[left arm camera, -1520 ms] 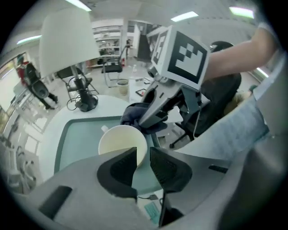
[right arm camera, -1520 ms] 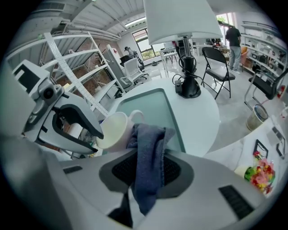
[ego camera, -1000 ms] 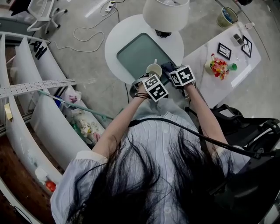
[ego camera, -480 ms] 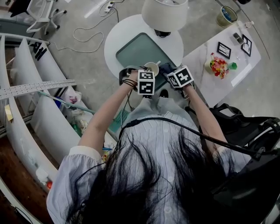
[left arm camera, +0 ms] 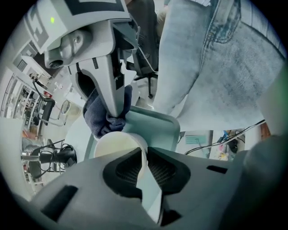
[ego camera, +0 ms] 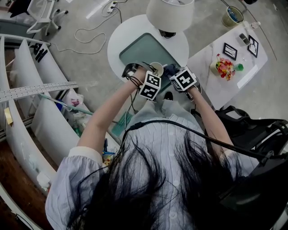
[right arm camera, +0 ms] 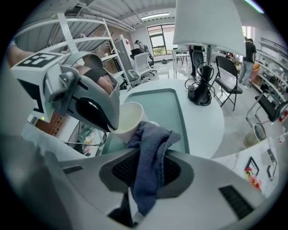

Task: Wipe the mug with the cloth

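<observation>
A cream mug [ego camera: 156, 68] is held just above the teal tray [ego camera: 139, 51] on the round white table. My left gripper [ego camera: 152, 76] is shut on the mug's wall, with the rim between its pads [left arm camera: 130, 168]. The mug [left arm camera: 116, 144] tilts with its mouth toward the left gripper view's camera. My right gripper [ego camera: 175, 74] is shut on a dark blue cloth [right arm camera: 150, 152], which hangs out of its jaws and presses against the mug [right arm camera: 129, 117] beside the rim. The left gripper view shows the cloth [left arm camera: 104, 120] bunched at the right gripper's fingertips [left arm camera: 114, 105].
A white lamp [ego camera: 170, 13] stands at the round table's [ego camera: 118, 33] far edge, its base [right arm camera: 200, 92] behind the tray [right arm camera: 164, 105]. A white side table [ego camera: 234, 72] with small items lies to the right, white shelves [ego camera: 31, 103] to the left, and cables [ego camera: 90, 38] run over the floor.
My left gripper has swung from below the mug round to its left side and rolled, still holding the mug. The right gripper with the cloth has barely shifted.
</observation>
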